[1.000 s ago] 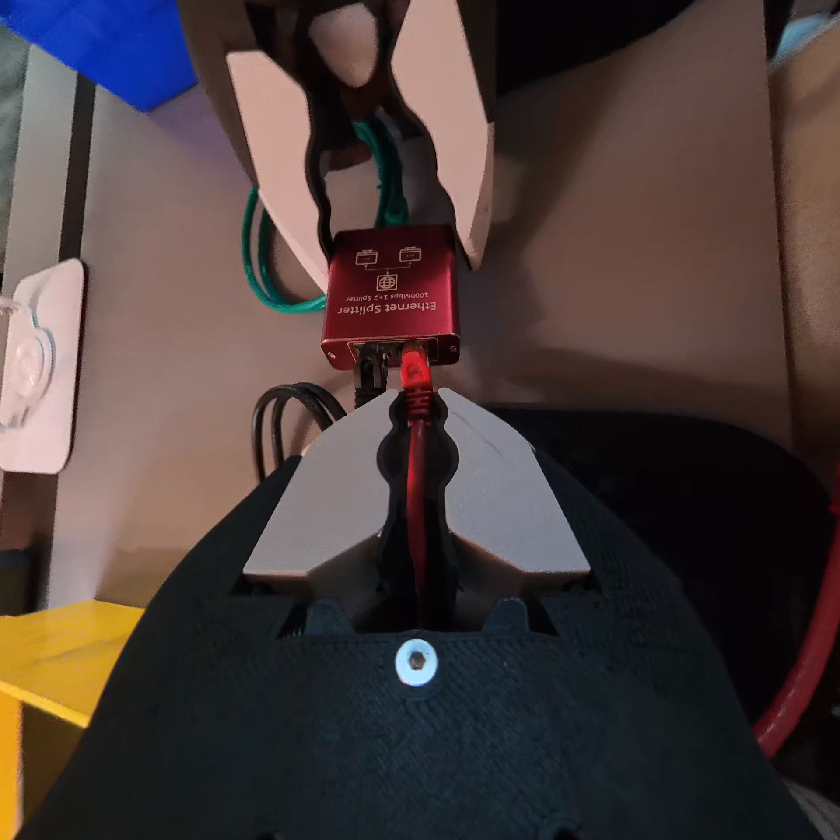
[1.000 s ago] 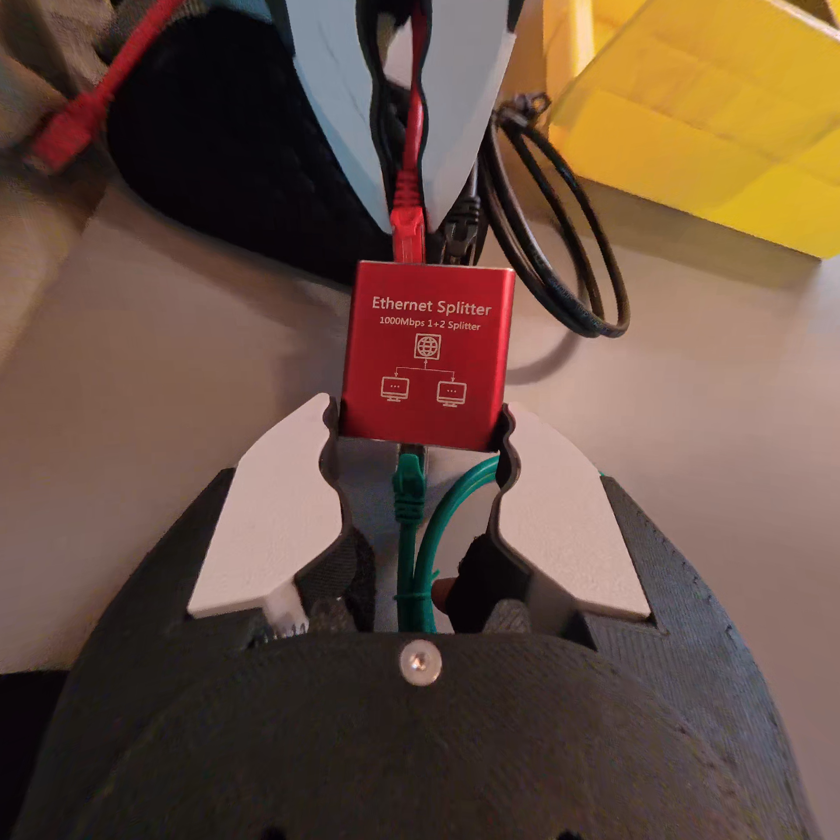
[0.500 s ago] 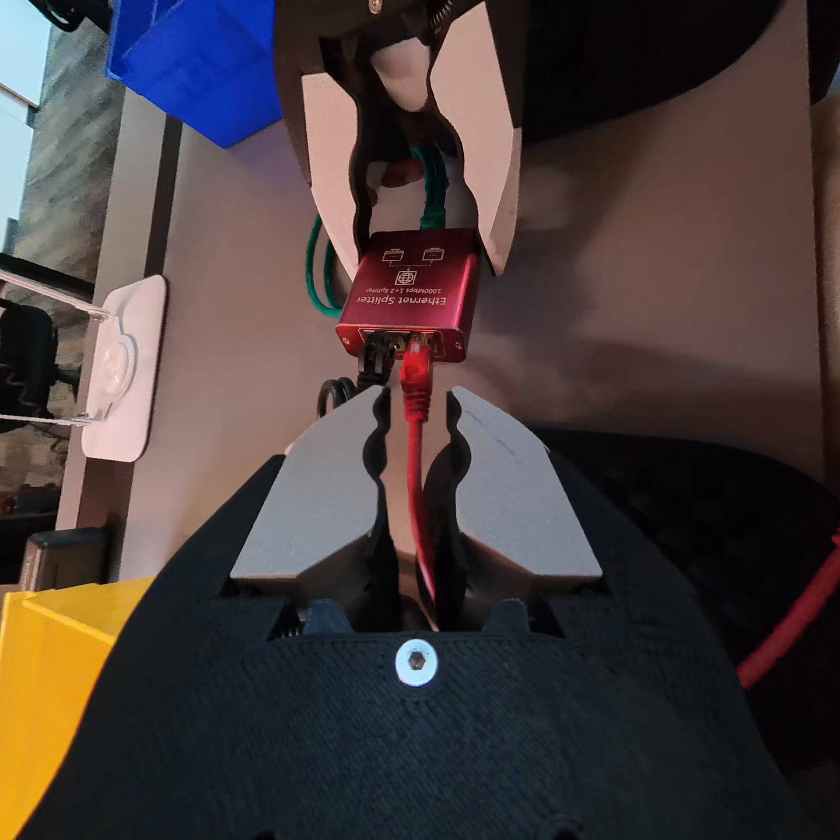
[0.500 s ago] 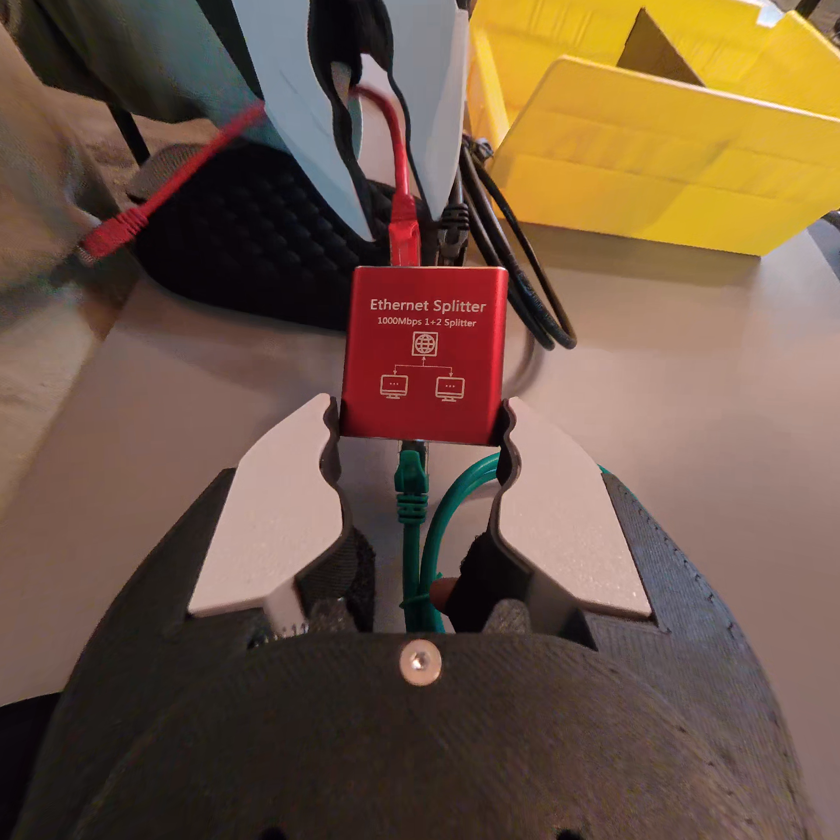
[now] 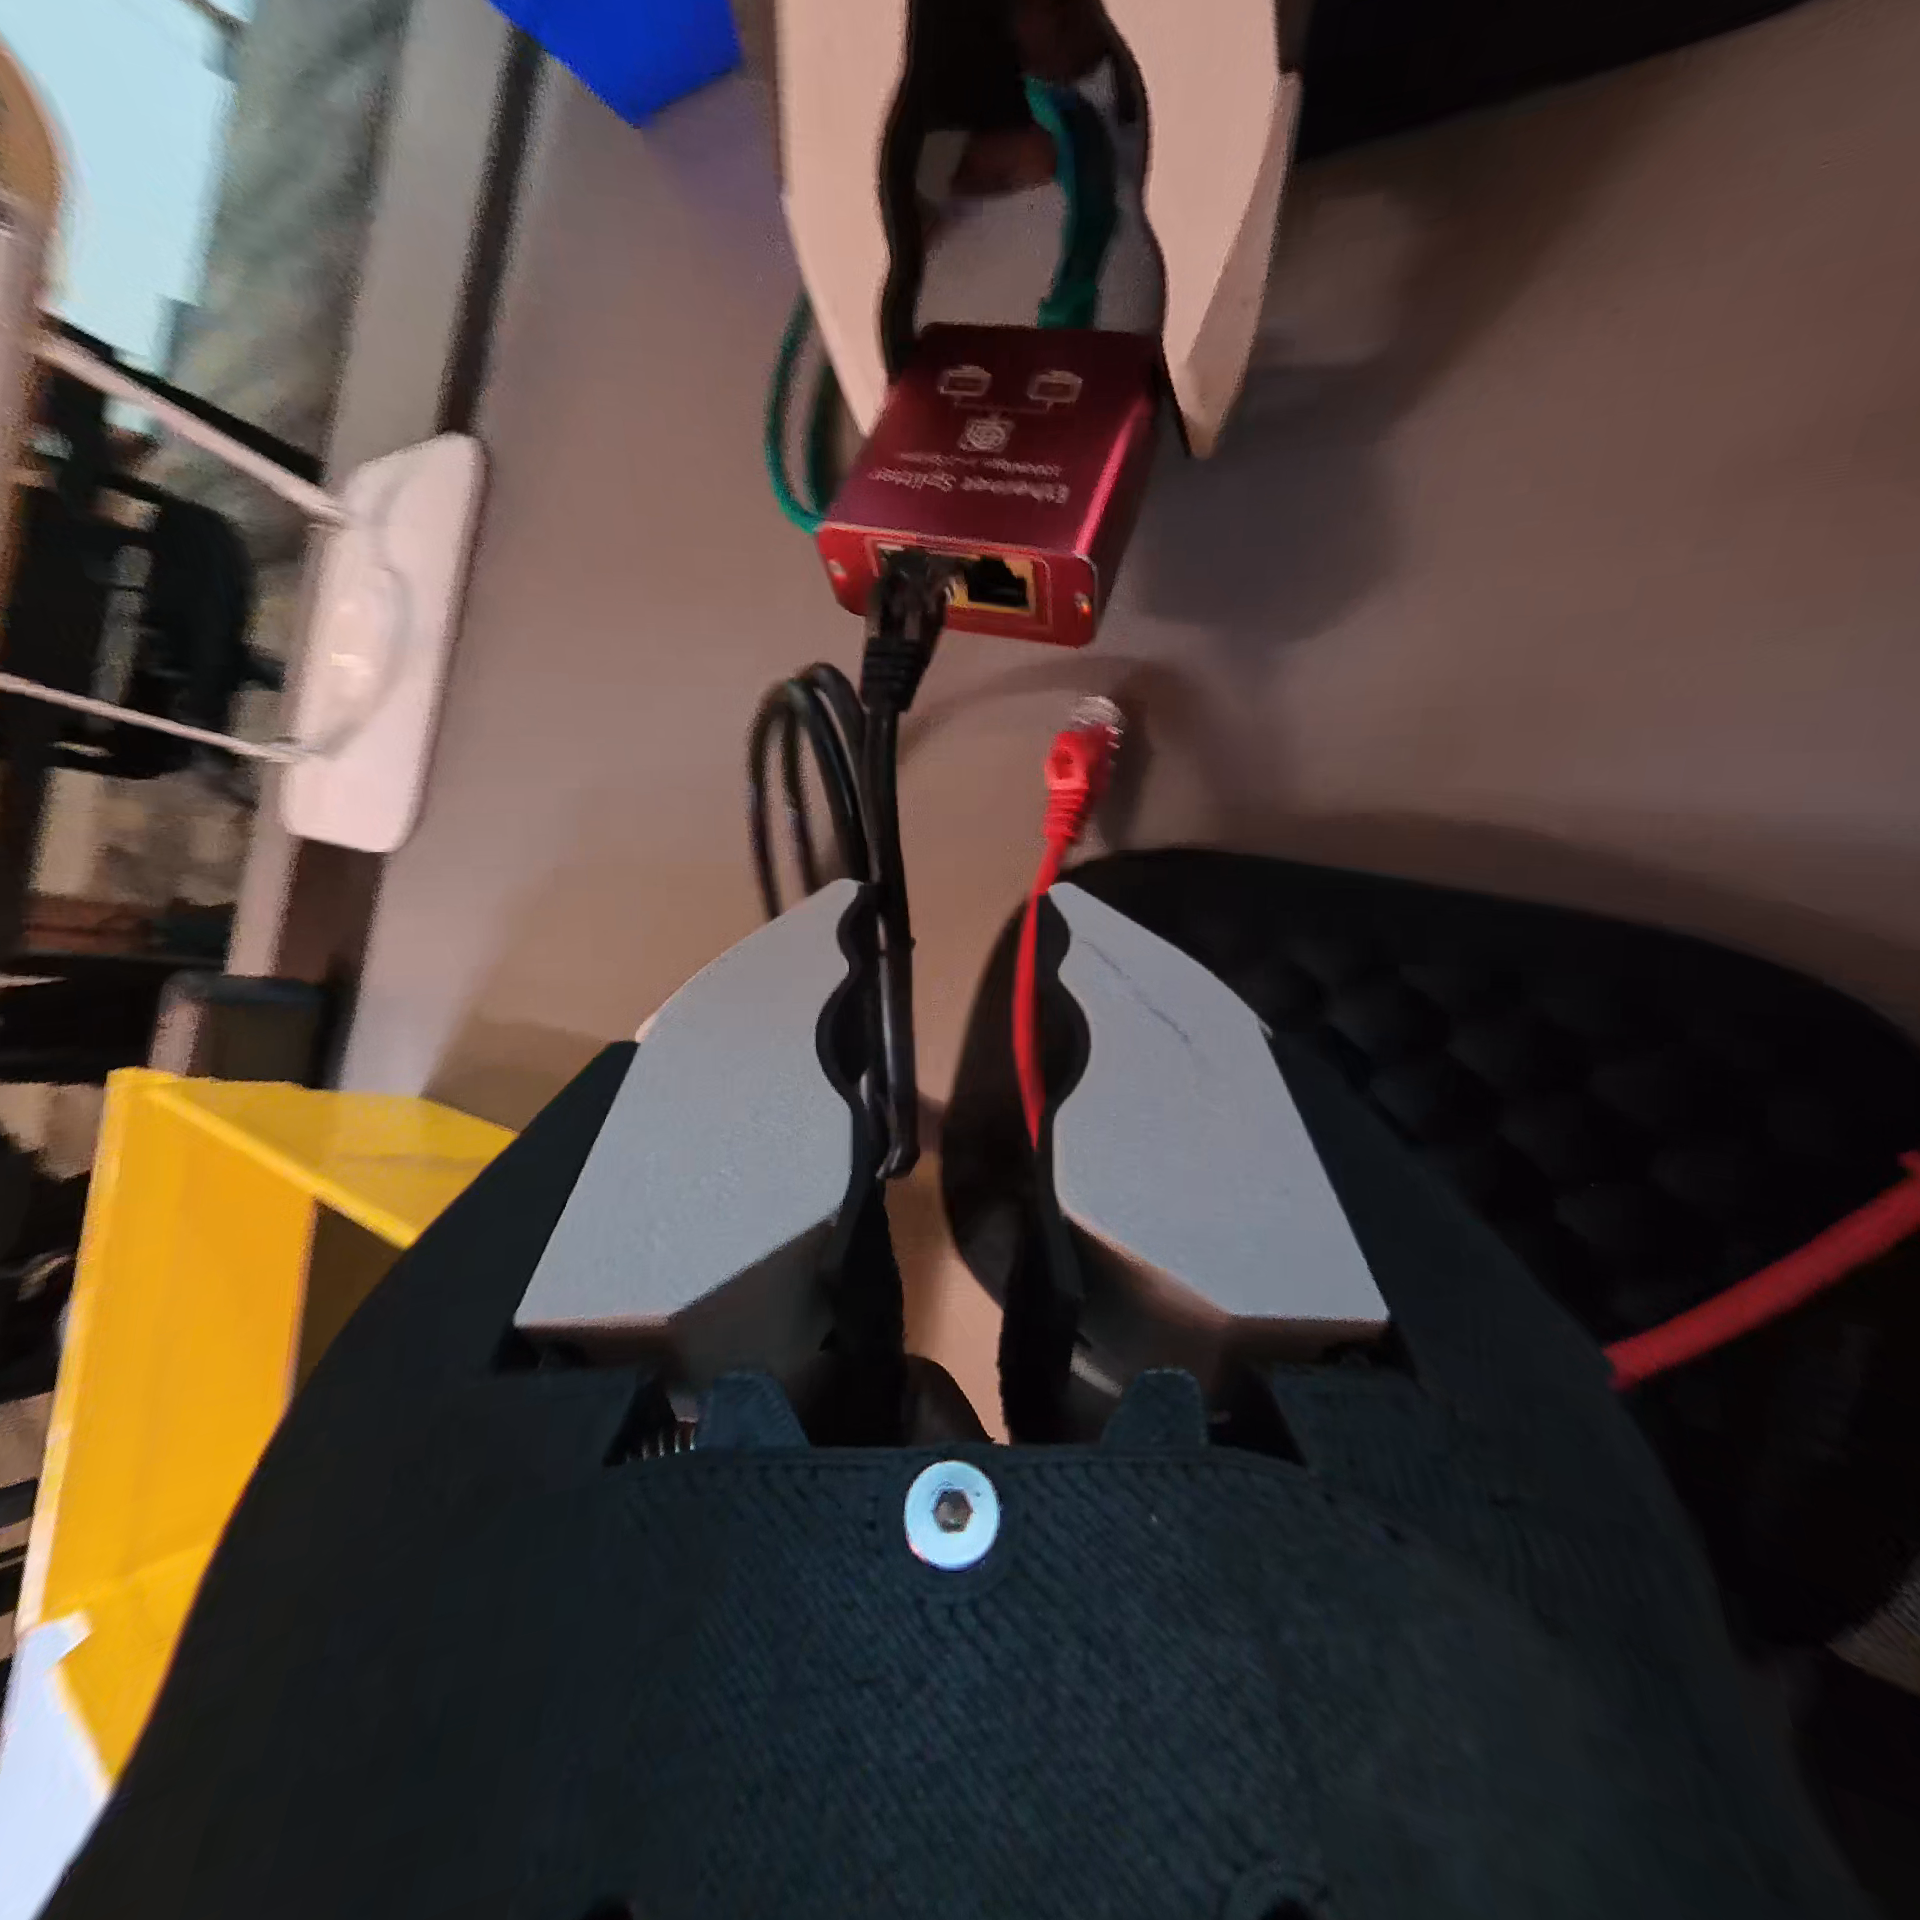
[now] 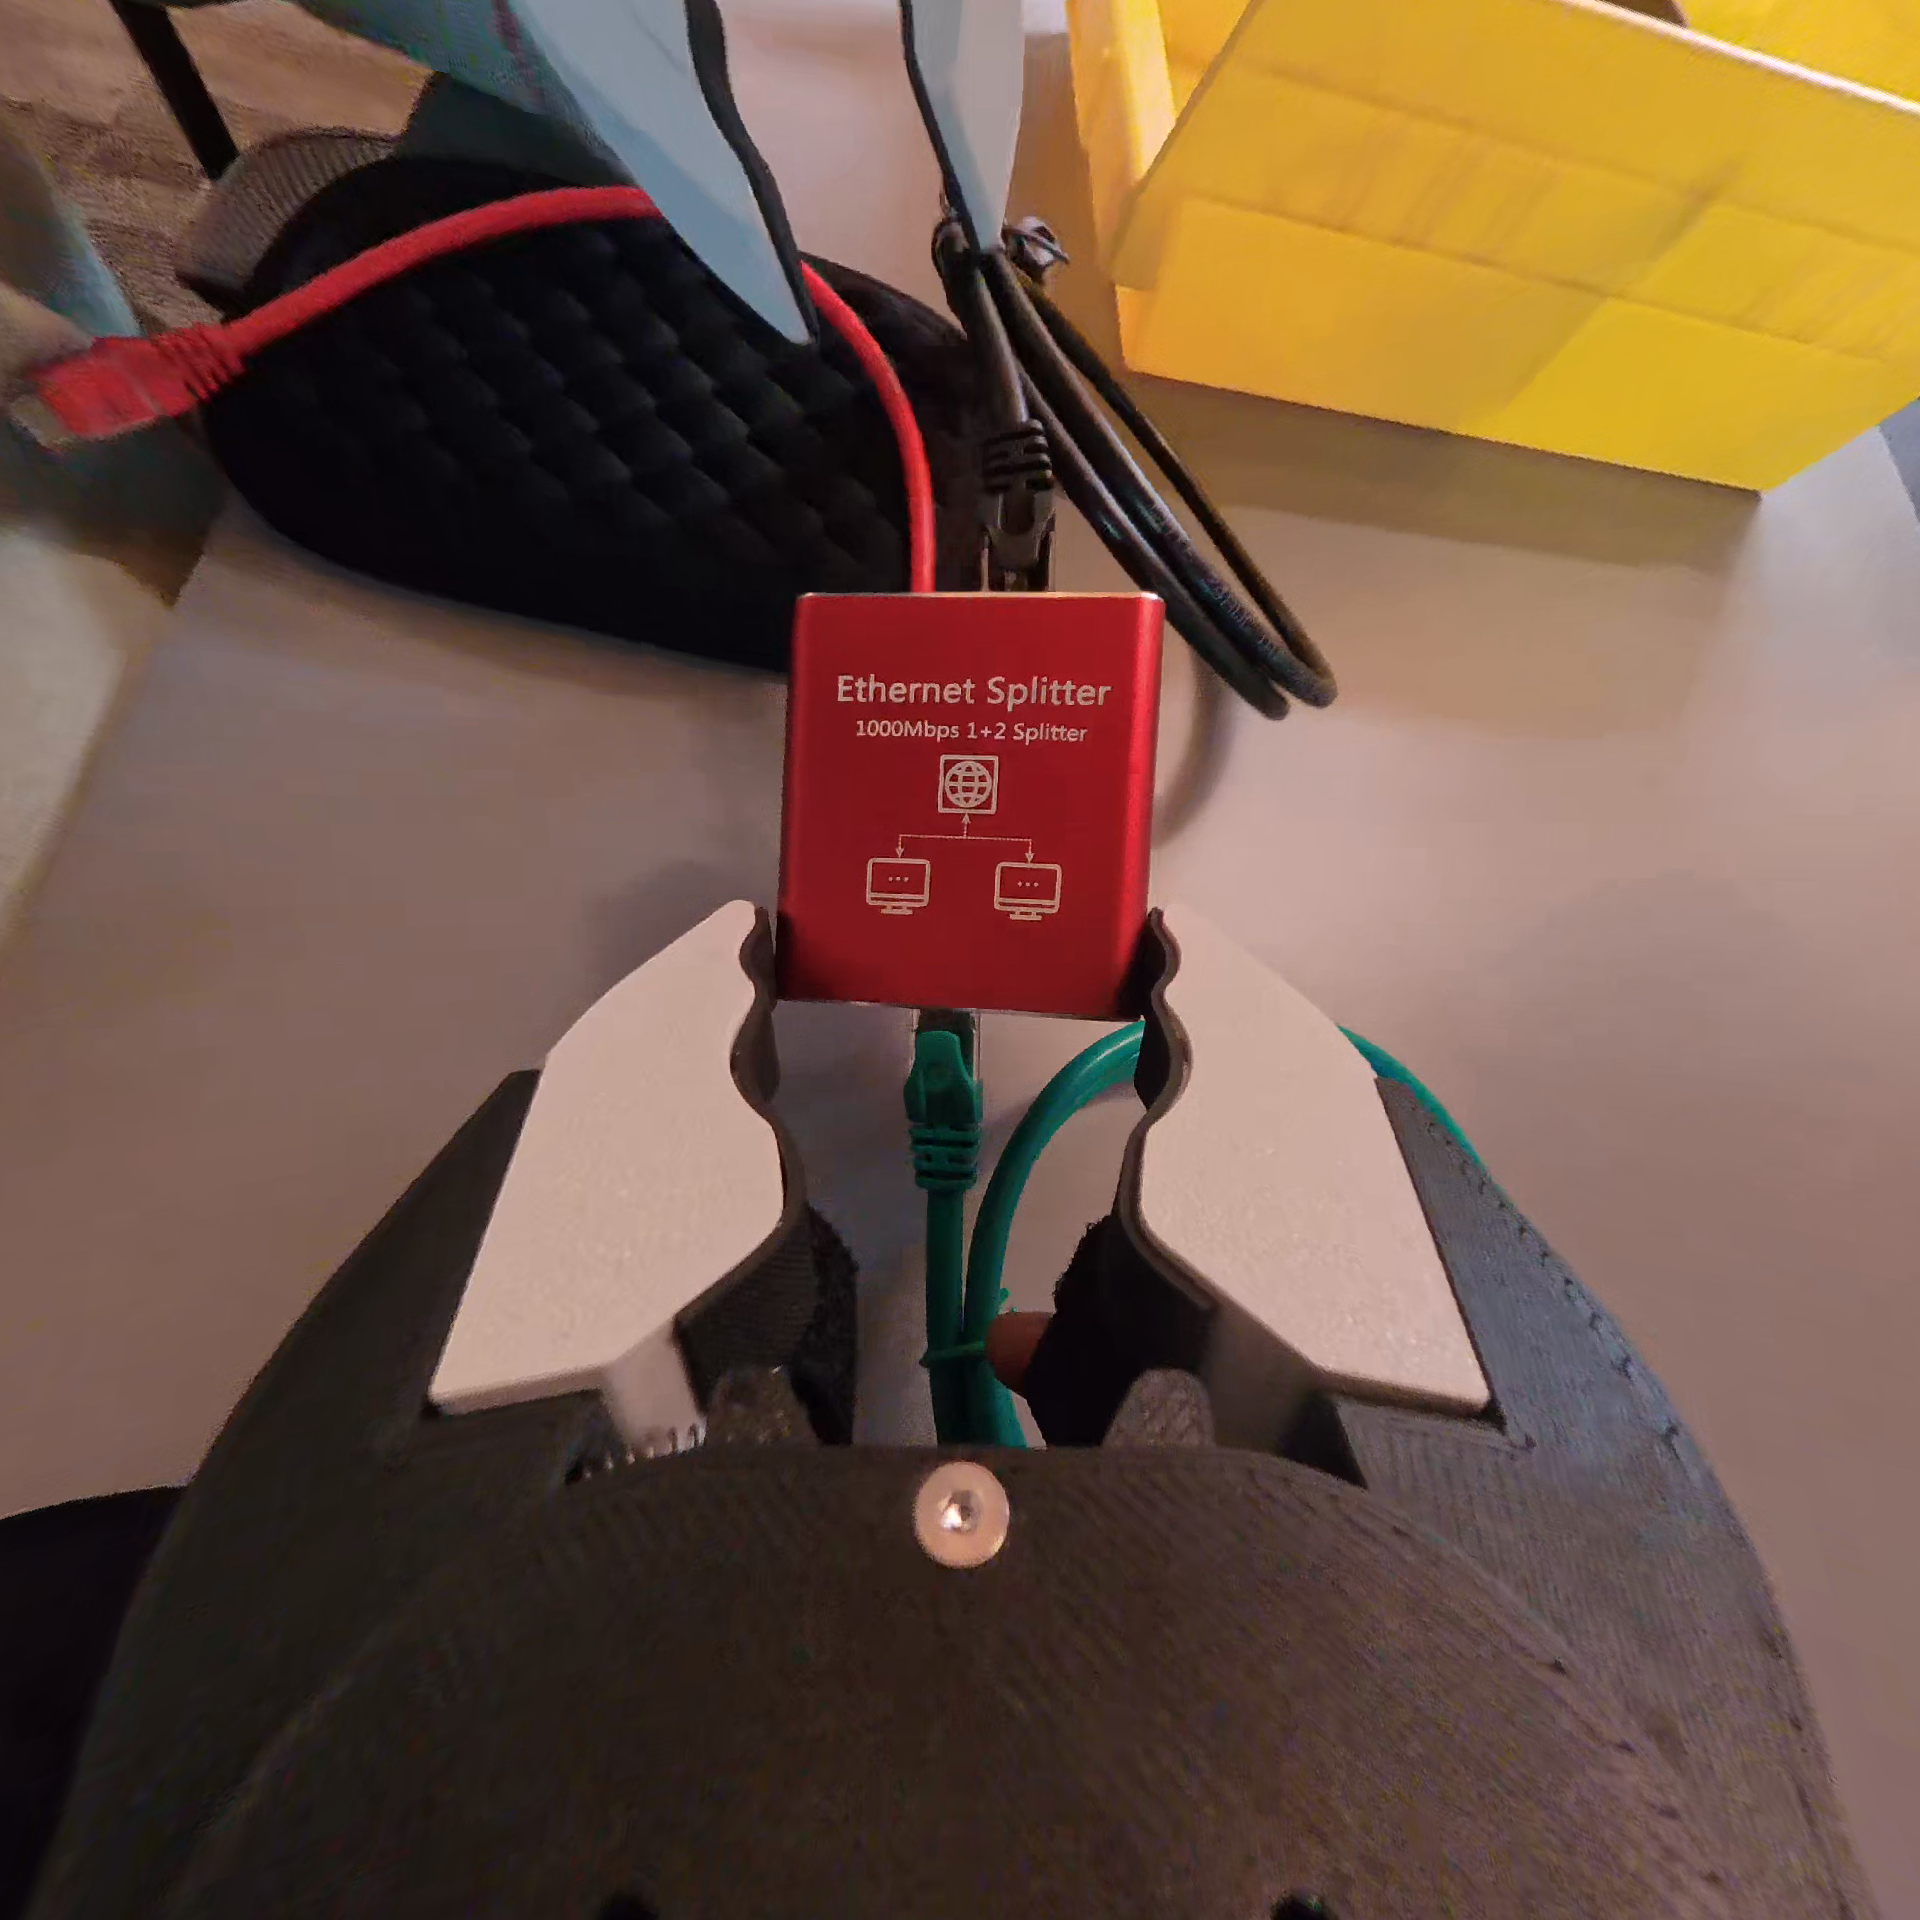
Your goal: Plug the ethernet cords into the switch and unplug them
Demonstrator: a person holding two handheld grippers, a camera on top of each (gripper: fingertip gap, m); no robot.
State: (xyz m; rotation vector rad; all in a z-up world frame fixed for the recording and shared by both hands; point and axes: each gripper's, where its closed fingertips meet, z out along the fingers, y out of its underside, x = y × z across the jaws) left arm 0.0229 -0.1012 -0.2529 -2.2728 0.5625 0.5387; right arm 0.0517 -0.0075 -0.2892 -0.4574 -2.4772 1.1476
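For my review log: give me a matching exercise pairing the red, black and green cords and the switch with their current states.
1 red cord
2 black cord
3 green cord
4 switch

A plugged in beside an empty port
B clamped by the right gripper
C unplugged, plug lying free
D plugged into the single-port end

1-C, 2-A, 3-D, 4-B
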